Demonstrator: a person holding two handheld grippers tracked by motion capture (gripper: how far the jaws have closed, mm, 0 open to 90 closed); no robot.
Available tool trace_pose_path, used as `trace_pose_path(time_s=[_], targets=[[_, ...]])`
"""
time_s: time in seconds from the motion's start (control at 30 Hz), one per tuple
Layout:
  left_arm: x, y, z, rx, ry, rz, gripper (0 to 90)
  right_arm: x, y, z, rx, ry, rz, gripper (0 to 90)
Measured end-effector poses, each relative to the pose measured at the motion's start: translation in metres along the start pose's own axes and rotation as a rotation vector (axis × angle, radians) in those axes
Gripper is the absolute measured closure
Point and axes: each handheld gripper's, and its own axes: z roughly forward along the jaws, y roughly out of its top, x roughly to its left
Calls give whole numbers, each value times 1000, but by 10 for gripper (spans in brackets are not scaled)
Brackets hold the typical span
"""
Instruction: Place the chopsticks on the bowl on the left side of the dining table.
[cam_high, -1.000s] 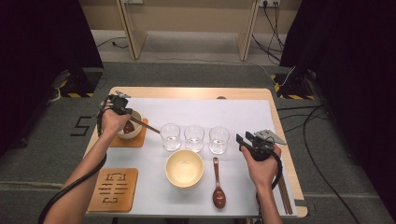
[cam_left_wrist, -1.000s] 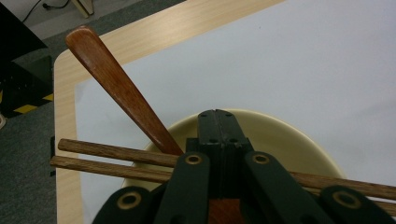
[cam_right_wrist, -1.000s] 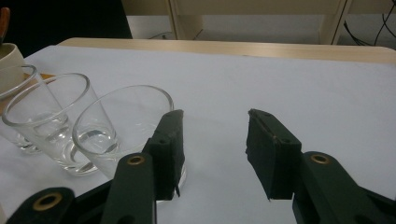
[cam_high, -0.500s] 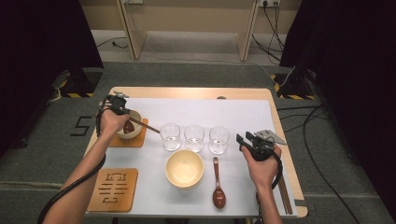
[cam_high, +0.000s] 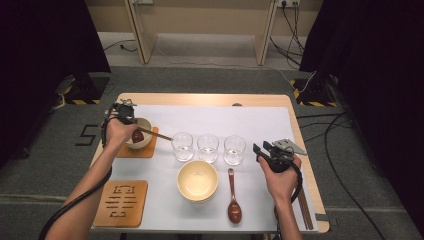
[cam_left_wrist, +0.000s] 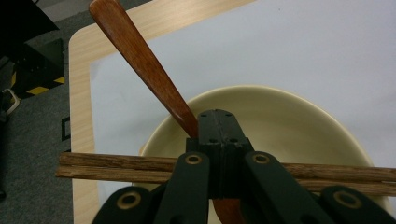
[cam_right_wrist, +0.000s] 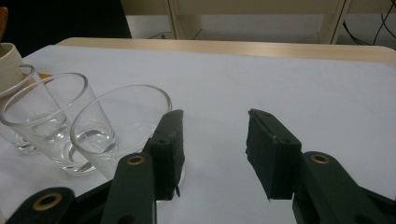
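Observation:
My left gripper (cam_high: 131, 126) hangs over a small cream bowl (cam_high: 142, 142) on an orange coaster (cam_high: 148, 150) at the table's left. Its jaws (cam_left_wrist: 218, 116) are shut on the neck of a brown wooden spoon (cam_left_wrist: 140, 58), whose handle slants up and away. A pair of wooden chopsticks (cam_left_wrist: 116, 167) lies across the bowl's rim (cam_left_wrist: 299, 100), the tips sticking out to the right (cam_high: 161, 135). My right gripper (cam_high: 262, 150) stands open and empty (cam_right_wrist: 215, 140) just right of three clear glasses (cam_high: 207, 147); the nearest glass (cam_right_wrist: 112, 128) is beside its left jaw.
A larger cream bowl (cam_high: 197, 180) sits in front of the glasses, with a second brown spoon (cam_high: 233, 200) to its right. A cut-out orange coaster (cam_high: 121, 202) lies front left. More chopsticks (cam_high: 305, 207) lie along the right edge. White mat (cam_high: 225, 120) covers the table.

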Motion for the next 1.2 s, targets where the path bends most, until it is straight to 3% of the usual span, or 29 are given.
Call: trace_pose_path(time_s=[0.8, 1.2], targets=[[-2, -8, -8, 27, 29, -38, 895, 1, 0, 0, 2, -3, -9, 566], [6, -6, -10, 20, 43, -36, 894, 1, 0, 0, 1, -3, -10, 566]])
